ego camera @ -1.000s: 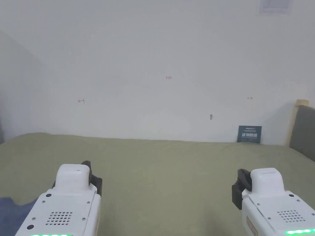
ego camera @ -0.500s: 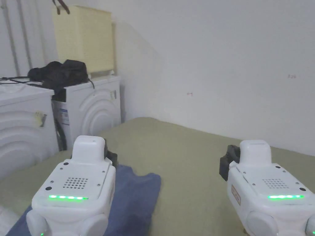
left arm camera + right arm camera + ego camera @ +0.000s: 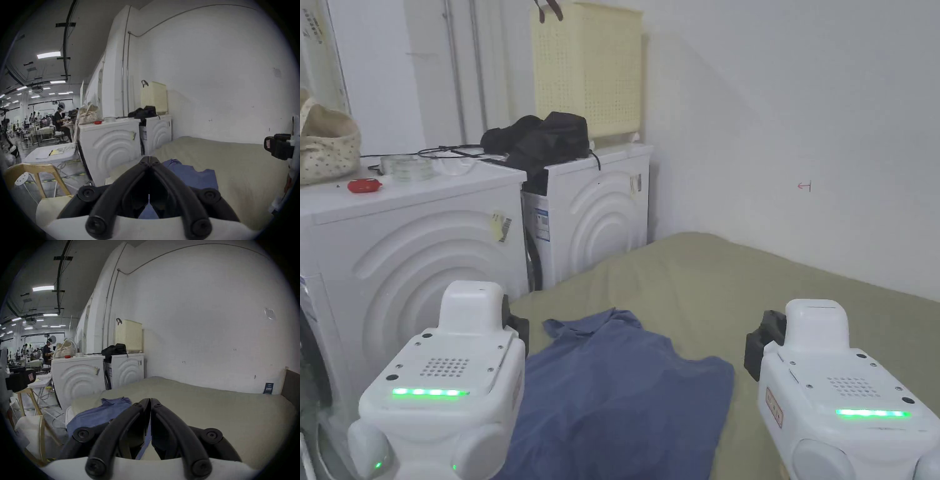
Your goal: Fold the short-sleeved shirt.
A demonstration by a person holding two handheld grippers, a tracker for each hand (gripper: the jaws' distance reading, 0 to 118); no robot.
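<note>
Left tongs (image 3: pixel 150 160) pressed tight together, holding nothing, hovering over the near left part of the blue short-sleeved shirt (image 3: pixel 619 400); right tongs (image 3: pixel 150 400) likewise clamped tip to tip on nothing, raised beside the shirt's right edge. One shirt, spread rumpled on the left part of the olive-green bed (image 3: pixel 800 300), collar end toward the far side. Beyond the bed's left edge, two white washing machines (image 3: pixel 425 250) side by side, one cream laundry basket (image 3: pixel 587 69) and one dark bundle (image 3: pixel 540 140) on the farther one.
</note>
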